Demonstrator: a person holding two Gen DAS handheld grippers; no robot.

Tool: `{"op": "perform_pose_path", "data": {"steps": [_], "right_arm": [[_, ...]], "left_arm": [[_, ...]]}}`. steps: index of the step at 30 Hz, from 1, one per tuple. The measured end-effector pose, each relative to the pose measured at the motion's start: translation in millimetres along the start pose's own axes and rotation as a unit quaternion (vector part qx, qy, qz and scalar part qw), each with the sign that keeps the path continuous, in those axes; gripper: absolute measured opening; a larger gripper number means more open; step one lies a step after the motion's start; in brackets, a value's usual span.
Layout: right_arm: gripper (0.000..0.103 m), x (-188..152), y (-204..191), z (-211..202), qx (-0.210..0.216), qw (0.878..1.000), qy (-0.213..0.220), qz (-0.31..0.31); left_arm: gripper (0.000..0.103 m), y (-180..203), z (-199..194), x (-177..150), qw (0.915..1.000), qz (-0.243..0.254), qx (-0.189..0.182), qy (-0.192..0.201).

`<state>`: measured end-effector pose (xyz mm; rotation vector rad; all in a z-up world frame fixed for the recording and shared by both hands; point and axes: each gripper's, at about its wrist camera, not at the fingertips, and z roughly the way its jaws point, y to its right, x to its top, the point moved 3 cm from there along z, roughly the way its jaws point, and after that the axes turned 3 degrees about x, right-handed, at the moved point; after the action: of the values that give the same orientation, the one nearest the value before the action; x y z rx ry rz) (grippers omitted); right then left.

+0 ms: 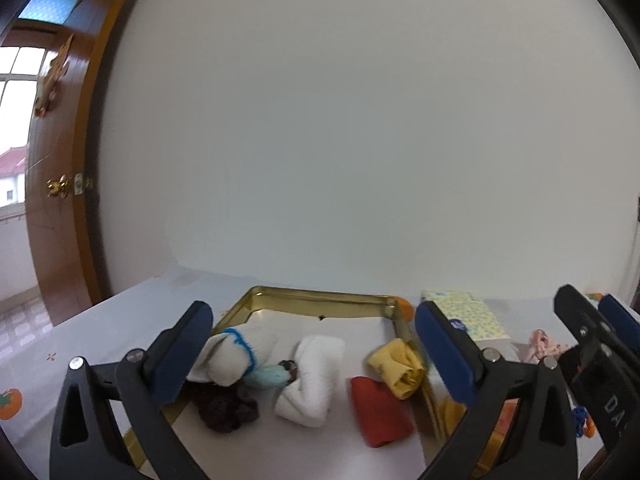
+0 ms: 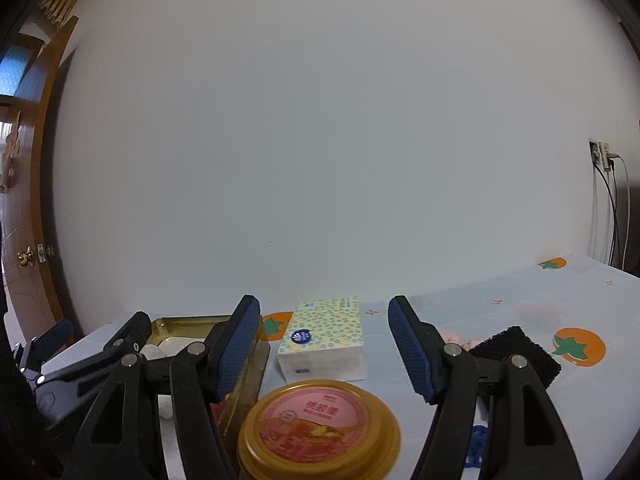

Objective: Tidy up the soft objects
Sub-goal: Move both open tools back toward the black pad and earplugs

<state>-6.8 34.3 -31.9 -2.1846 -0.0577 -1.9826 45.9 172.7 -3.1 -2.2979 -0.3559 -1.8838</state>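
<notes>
The shallow gold metal tin (image 1: 320, 300) has glossy, reflective walls. Inside lie matt cloth rolls: a white knitted sock (image 1: 312, 380), a red felt-like piece (image 1: 380, 412) and a yellow fabric roll (image 1: 400, 368). The black towelling square (image 2: 516, 352) looks rough. The wooden door (image 1: 60, 208) is varnished and shiny.

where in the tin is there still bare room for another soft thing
The tin's far half is bare, between the back rim and the white roll. The near half is crowded: blue-trimmed sock, dark cloth, red cloth and yellow roll by the right wall.
</notes>
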Motion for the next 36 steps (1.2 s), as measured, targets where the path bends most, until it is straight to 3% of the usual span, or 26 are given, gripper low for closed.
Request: {"op": "perform_pose_path", "data": {"steps": [5, 13, 23, 36], "right_arm": [[0.069, -2, 11, -3, -0.007, 1.0, -0.008, 0.001], [0.069, -6, 27, -4, -0.018, 1.0, -0.02, -0.004], [0.069, -5, 47, -7, -0.031, 0.999, -0.032, -0.02], [0.069, 0, 123, -7, -0.075, 0.996, -0.043, -0.005]], "left_arm": [[0.102, 12, -3, -5, 0.9996, 0.015, -0.023, -0.007], [0.102, 4, -1, -11, 0.9992, -0.012, -0.027, -0.027], [0.102, 32, -16, -16, 0.998, 0.034, -0.047, -0.024], [0.102, 66, -36, -23, 0.9956, 0.037, -0.079, -0.033]]}}
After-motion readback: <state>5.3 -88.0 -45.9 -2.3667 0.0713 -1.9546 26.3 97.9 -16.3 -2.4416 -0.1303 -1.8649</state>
